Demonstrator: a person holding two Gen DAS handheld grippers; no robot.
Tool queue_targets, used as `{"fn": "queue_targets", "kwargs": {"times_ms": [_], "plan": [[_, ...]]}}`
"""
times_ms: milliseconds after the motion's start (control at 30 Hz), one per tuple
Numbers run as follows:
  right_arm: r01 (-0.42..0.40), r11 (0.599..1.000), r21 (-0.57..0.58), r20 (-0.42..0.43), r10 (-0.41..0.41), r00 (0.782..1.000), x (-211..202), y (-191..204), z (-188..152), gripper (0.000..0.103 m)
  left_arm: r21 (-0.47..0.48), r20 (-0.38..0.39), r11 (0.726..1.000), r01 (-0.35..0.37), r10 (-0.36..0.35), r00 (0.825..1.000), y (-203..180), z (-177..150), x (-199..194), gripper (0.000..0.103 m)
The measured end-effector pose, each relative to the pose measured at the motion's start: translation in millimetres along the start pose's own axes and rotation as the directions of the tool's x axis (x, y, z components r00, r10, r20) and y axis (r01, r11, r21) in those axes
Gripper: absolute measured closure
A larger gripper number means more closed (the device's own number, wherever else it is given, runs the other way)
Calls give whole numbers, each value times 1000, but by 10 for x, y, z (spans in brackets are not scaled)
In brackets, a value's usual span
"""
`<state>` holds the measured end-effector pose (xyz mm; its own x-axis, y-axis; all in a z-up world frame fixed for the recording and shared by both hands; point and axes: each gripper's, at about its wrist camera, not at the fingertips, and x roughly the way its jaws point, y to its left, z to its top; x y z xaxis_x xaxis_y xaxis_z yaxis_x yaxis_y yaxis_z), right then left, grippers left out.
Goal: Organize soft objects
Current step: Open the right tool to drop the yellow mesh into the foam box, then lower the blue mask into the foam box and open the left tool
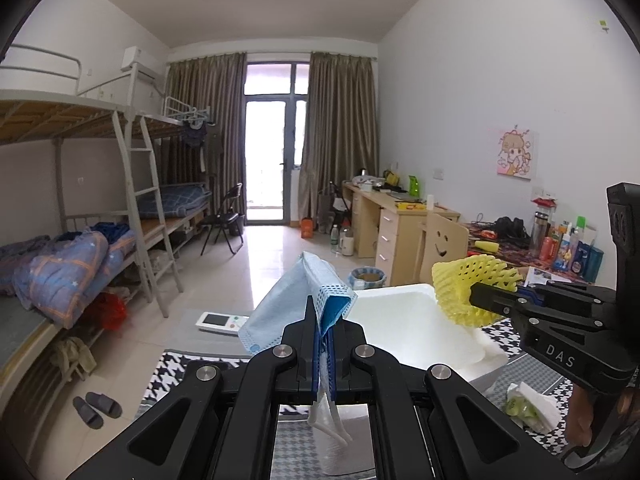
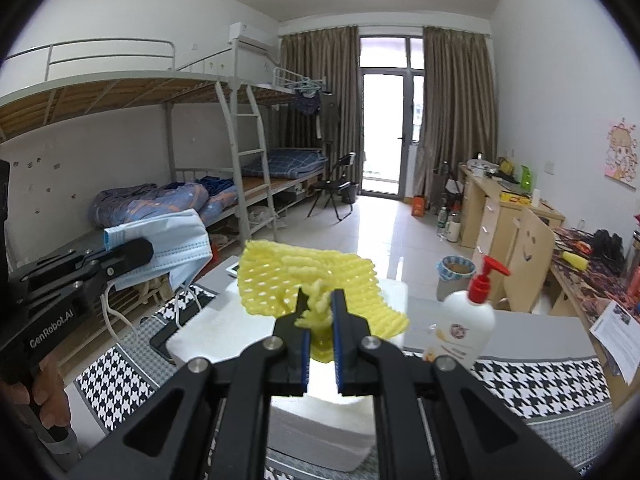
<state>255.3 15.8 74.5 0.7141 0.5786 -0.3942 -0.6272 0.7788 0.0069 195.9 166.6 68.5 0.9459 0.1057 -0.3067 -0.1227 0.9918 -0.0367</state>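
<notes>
Left gripper fingers pinching blue mask, right gripper fingers clamping yellow foam net, net bunched.

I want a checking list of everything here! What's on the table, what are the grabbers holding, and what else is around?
Surface: table with black-and-white houndstooth cloth.
Job's things: light blue pleated face mask; yellow foam fruit net; white foam box beneath both.
Clutter: white pump bottle with red nozzle; crumpled tissue.
Grippers: left gripper shut on the mask; right gripper shut on the net.
Cables: nothing seen on the table; the mask's white ear loops dangle.
Surroundings: metal bunk beds, wooden desk, brown curtains.
</notes>
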Motion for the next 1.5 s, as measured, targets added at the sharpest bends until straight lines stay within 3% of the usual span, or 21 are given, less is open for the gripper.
{"fn": "queue_targets", "kwargs": {"times_ms": [367, 533, 633, 1067, 1500], "plan": [[-17, 1000, 18, -57, 18, 998, 219, -7, 38, 88, -3, -5, 1000, -19, 19, 1000, 41, -28, -1, 100], [2, 1000, 6, -75, -1, 997, 270, 3, 0, 37, -7, -7, 1000, -18, 18, 1000, 40, -39, -3, 100], [-12, 1000, 5, -63, 12, 998, 206, 0, -6, 26, -11, -7, 1000, -17, 17, 1000, 47, -46, -9, 100], [-18, 1000, 23, -44, 19, 999, 45, -101, -24, 21, -6, -7, 1000, -14, 14, 1000, -3, -21, -7, 100], [40, 997, 65, -13, -39, 999, -247, -368, -99, 20, 35, -8, 998, 55, -55, 998, -306, 54, 105, 100]]}}
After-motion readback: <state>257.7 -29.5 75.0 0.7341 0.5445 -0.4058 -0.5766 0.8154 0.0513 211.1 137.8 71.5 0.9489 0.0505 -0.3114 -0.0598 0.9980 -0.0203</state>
